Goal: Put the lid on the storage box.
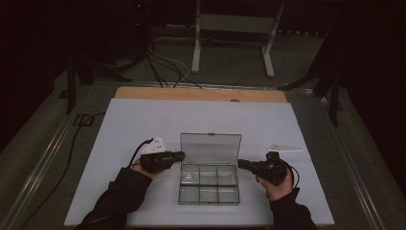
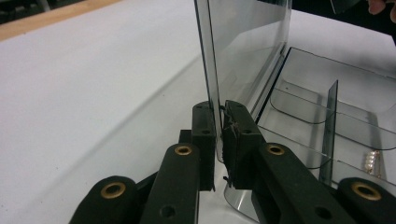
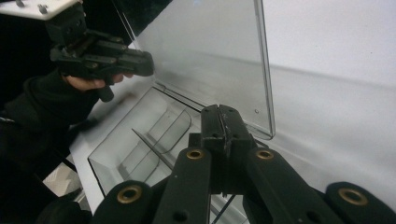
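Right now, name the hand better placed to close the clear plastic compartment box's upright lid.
Left. The left gripper pinches the side edge of the upright lid; the right gripper is shut on nothing beside the box.

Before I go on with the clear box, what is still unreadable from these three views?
- Small pale beads in the box: too small in the high view; cut off by the left gripper arm in its own view.
- Right gripper: whether it pinches the box wall is hidden behind its shut jaws.
- Lid latch: too small.
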